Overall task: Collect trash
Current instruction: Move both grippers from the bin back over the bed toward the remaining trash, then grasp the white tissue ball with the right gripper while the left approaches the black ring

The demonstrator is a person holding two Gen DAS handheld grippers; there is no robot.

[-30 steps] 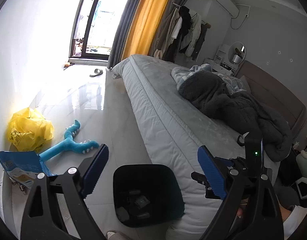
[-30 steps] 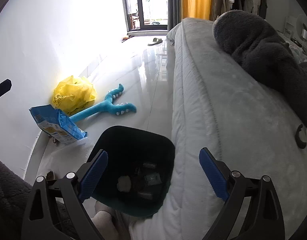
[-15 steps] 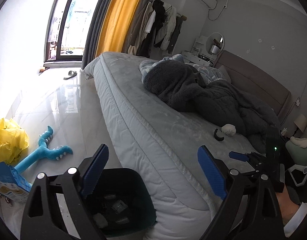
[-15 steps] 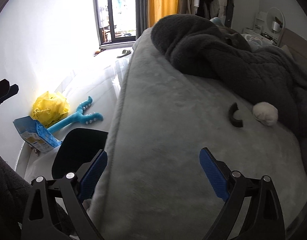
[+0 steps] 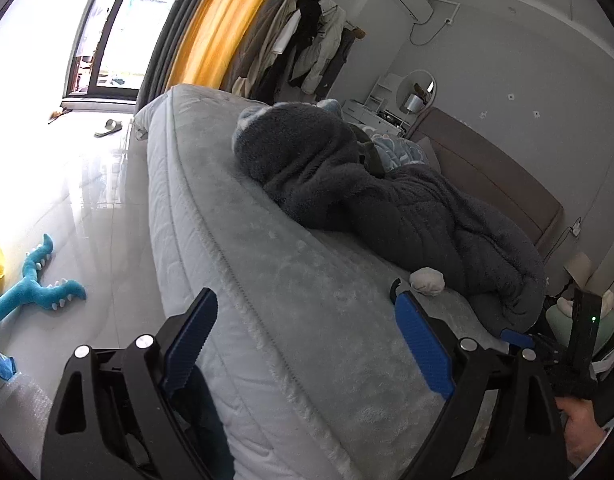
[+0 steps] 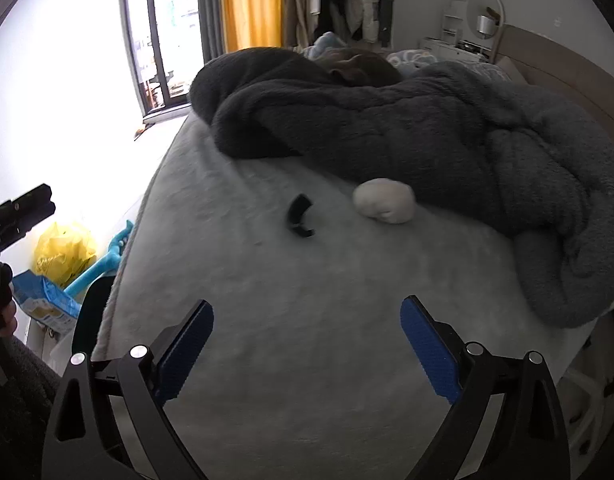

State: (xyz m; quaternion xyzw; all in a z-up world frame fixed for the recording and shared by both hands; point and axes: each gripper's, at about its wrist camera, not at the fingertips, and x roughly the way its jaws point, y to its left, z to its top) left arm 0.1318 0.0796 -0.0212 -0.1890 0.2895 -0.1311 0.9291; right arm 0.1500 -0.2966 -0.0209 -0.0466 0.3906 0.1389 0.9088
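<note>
Nearest the right-wrist camera, the right claw (image 6: 305, 354) hangs over the bed (image 6: 267, 360), wide open and holding nothing. Ahead and slightly left lies a black curved scrap (image 6: 299, 221), its long axis running near to far; a pale wad (image 6: 384, 201) sits just right of it, against the blanket (image 6: 447, 128). The left claw (image 5: 305, 350) (equally wide, empty) hovers at the bed's edge, so the right looks nearer.

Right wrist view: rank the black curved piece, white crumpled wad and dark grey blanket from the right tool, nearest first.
1. Black curved piece, on the bed, centre-left.
2. White crumpled wad, just right of it, marginally farther.
3. Dark grey blanket, heaped behind both.
</note>
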